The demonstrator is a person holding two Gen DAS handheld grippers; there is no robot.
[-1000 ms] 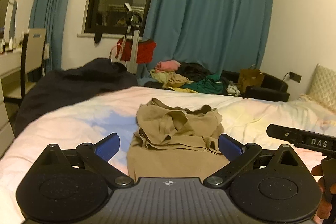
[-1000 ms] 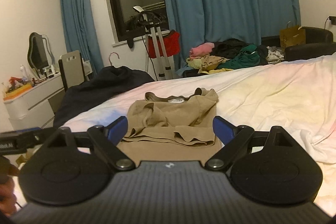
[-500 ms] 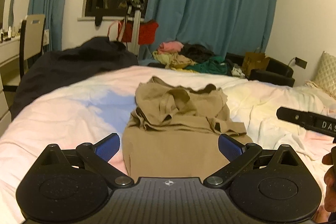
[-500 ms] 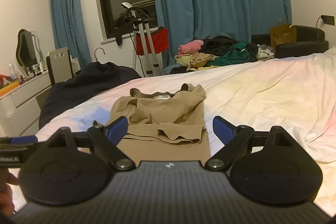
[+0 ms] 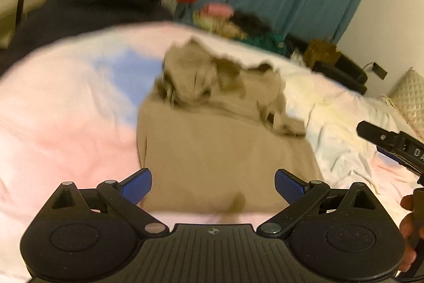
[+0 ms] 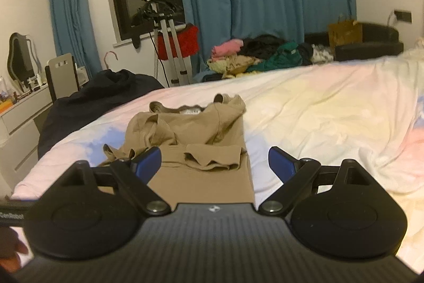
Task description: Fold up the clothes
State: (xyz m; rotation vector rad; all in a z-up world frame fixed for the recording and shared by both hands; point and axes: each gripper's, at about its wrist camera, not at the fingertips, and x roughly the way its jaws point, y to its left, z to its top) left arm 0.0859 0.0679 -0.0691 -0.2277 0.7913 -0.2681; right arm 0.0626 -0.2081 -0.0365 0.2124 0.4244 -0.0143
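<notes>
Tan shirt (image 6: pixel 201 147) lies flat on the bed (image 6: pixel 318 110), sleeves folded in, hem twd the near edge. Left gripper (image 5: pixel 213 186) hangs over the hem, jaws spread wide, nothing btwn. Right gripper (image 6: pixel 214 163) just above the shirt's lower half, also released, empty.

A bed (image 6: pixel 318 108) fills most of both views, covered with a rumpled pale sheet (image 5: pixel 61 108) tinted pink, yellow and blue. A tan top (image 6: pixel 201 150) lies flat on it near the close edge, its lower part smooth and its sleeves folded in over the chest, with the neckline towards the far side. A dark blanket (image 6: pixel 106 94) is heaped at the bed's far left corner, well apart from the top; the left wrist view is blurred, so finer creases there cannot be told.
</notes>
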